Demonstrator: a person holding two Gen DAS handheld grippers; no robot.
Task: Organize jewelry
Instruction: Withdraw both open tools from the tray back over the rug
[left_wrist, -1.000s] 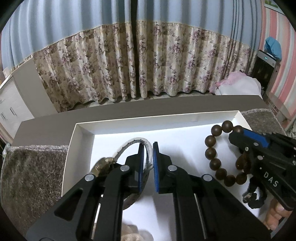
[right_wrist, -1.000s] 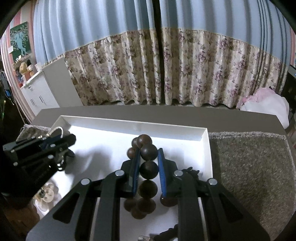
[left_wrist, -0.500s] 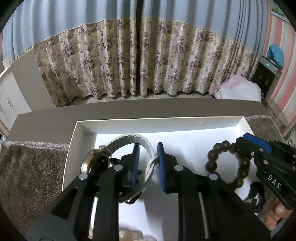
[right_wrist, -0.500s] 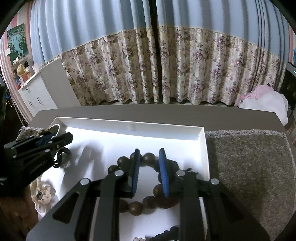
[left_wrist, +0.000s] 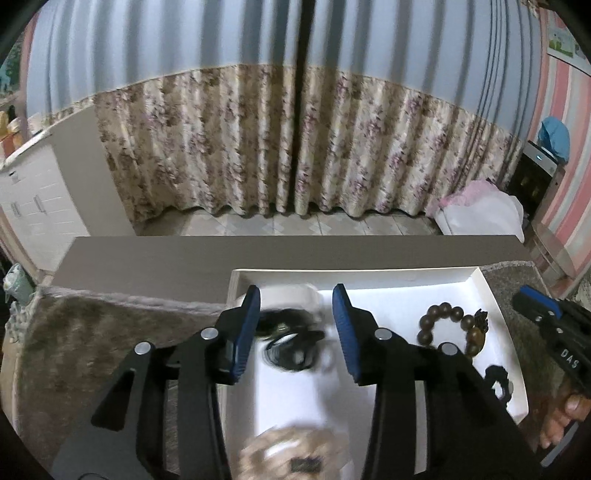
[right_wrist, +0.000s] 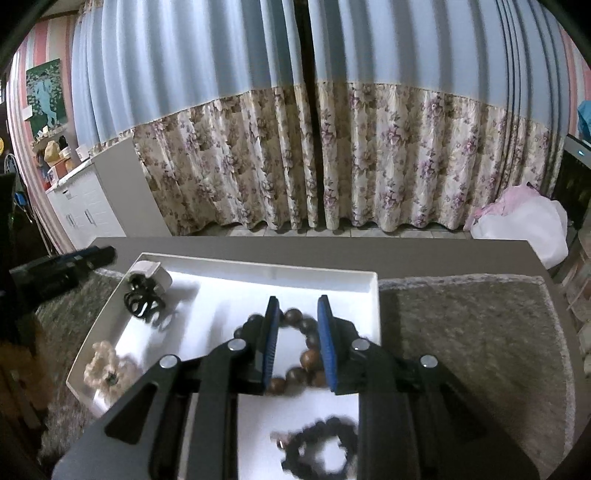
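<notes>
A white tray (left_wrist: 351, 271) (right_wrist: 258, 264) lies on a shaggy mat. My left gripper (left_wrist: 297, 314) hovers over the tray's left end with its jaws opening and nothing pressed between them. Below it lie a white-strapped watch (left_wrist: 306, 295) (right_wrist: 155, 275) and a black clip-like piece (left_wrist: 288, 347) (right_wrist: 142, 302), both blurred. My right gripper (right_wrist: 298, 306) (left_wrist: 535, 306) stands slightly open above the brown bead bracelet (right_wrist: 310, 358) (left_wrist: 428, 321), which rests on the tray floor. In the right wrist view the left gripper (right_wrist: 107, 254) shows dark at the far left.
A cream flower hair piece (right_wrist: 101, 369) (left_wrist: 295, 450) and a black beaded band (right_wrist: 321, 446) (left_wrist: 498, 380) also lie in the tray. The grey mat (right_wrist: 461, 332) (left_wrist: 92, 332) spreads on both sides. A hand (left_wrist: 565, 417) holds the right gripper. Curtains hang beyond the table's far edge.
The left gripper let go of the watch strap, opened, and rose away leftward. The right gripper released the brown bracelet, which now lies flat in the tray, and lifted.
</notes>
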